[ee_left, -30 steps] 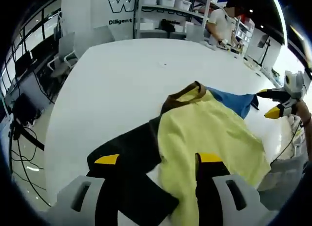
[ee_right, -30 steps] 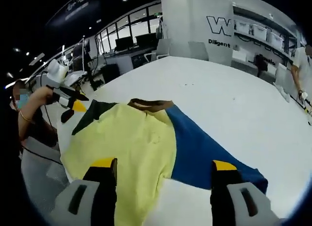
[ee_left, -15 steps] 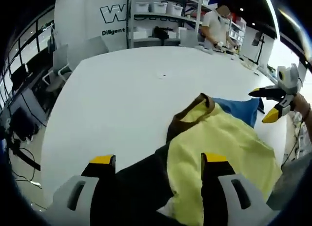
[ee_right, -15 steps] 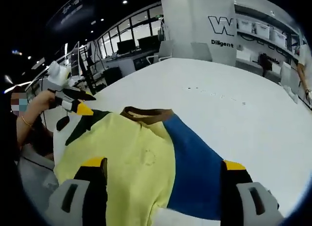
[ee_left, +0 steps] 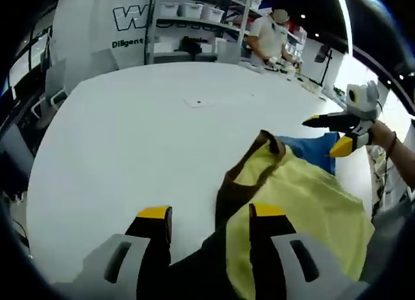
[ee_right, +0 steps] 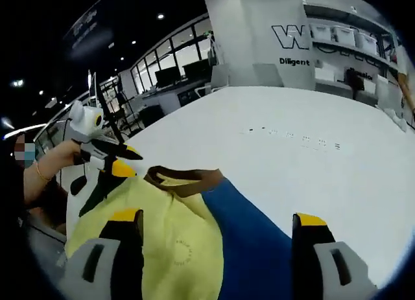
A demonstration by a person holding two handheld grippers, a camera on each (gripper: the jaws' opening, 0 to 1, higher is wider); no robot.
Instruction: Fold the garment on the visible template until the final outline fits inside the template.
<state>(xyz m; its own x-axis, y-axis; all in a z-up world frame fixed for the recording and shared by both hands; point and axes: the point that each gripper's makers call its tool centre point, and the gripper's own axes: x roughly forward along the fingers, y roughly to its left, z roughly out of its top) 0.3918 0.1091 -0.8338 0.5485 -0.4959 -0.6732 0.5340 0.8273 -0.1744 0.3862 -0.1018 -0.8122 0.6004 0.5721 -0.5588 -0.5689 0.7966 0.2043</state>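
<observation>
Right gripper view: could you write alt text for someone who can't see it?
A yellow, blue and black shirt with a brown collar lies on a large white table, between the open yellow-tipped tongs rising from the bottom edge. At left, a person's hand holds a second pair of tongs by the shirt's black part.

place: lab/office | cues: storage-bin shelves (ee_left: 194, 15), logo wall (ee_right: 298, 37), desk monitors (ee_right: 165, 59)

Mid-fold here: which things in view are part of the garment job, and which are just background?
Job:
garment, yellow, blue and black with brown collar
white table
left gripper
right gripper

Background:
shelving with bins
person at the far bench
office chairs
</observation>
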